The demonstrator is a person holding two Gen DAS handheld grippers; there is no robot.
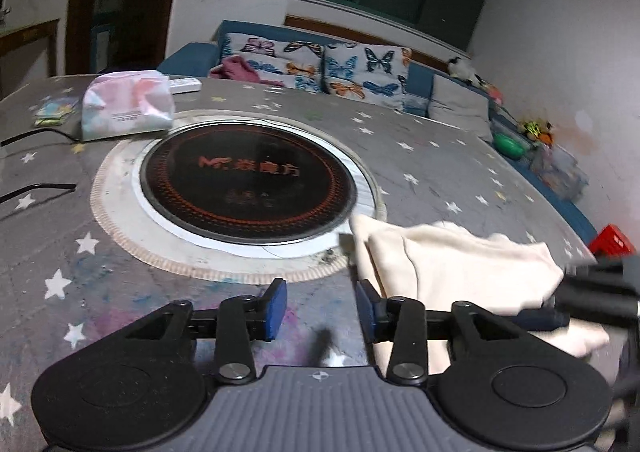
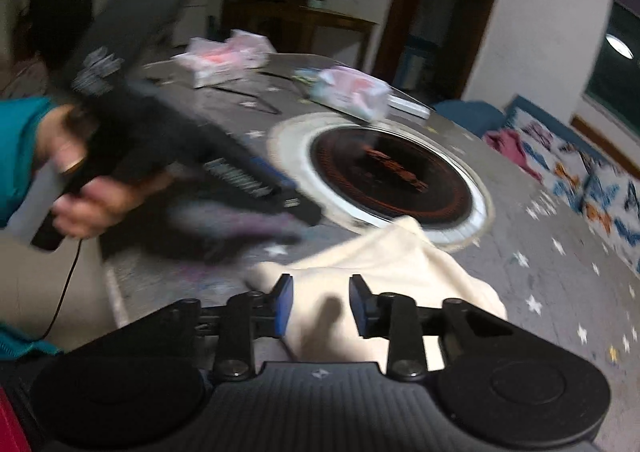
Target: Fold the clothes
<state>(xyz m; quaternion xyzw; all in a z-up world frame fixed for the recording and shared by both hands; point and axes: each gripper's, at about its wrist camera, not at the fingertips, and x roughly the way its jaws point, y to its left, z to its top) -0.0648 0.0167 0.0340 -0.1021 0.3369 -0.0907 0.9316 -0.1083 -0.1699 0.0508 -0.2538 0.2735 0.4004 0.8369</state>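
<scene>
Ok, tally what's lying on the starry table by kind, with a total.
Cream garments: 1
Tissue packs: 2
White remote-like bars: 1
Small colourful packets: 1
Total: 5
Both grippers' jaws stand open, the left gripper and the right gripper.

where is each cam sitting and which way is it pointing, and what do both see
Left wrist: sits on the left gripper, jaws open, looking across the table toward the sofa; the cream cloth lies right of it, with the blurred right gripper at the edge.
Right wrist: sits on the right gripper, jaws open over the cream cloth, looking toward the doorway; the person's left hand shows, blurred.
Shared: cloth, round cooktop, tissue pack.
</scene>
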